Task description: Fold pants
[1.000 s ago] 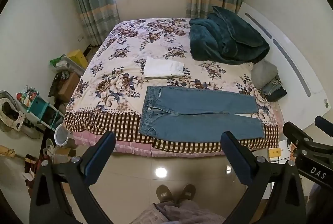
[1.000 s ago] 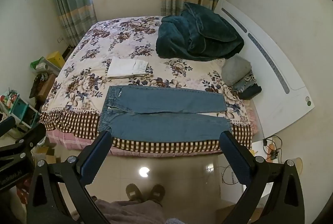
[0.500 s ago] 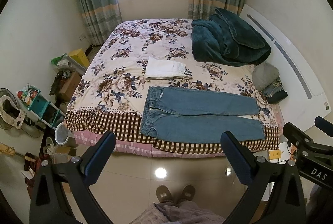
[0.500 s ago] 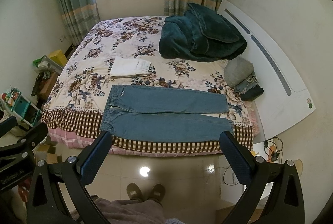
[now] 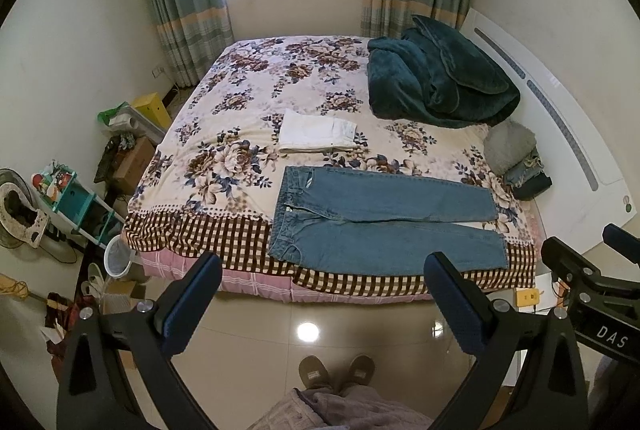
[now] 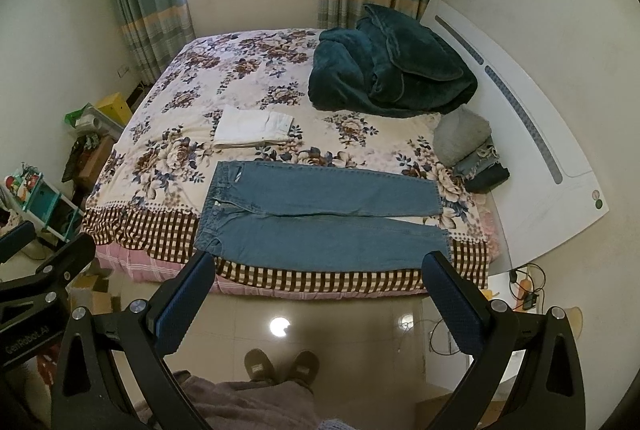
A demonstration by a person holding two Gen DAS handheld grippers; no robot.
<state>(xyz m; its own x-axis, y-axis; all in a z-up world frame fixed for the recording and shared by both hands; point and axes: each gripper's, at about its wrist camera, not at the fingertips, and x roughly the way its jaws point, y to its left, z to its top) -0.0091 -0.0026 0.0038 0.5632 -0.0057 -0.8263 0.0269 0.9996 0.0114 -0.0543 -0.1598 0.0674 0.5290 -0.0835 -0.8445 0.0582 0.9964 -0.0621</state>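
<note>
Left wrist view: the left gripper (image 5: 320, 304) has its jaws spread wide and empty; the jeans (image 5: 384, 218) lie flat ahead, beyond the tips, long axis crosswise, waistband toward the left jaw.
Right wrist view: the right gripper (image 6: 318, 304) also gapes empty; jeans (image 6: 320, 218) look slightly nearer these jaws.
Surface: floral bed (image 6: 168, 166), tiled floor (image 6: 340, 326) between.

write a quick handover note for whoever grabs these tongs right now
Left tongs: open, empty, over the floor short of the bed.
Right tongs: open, empty, same height beside them.
Jeans: spread flat along the near edge of the bed, waistband on the left, both legs pointing right, side by side.
Folded white garment lies just behind them.
Done: jeans laid out. Left: every fold; nothing gripped yet.
</note>
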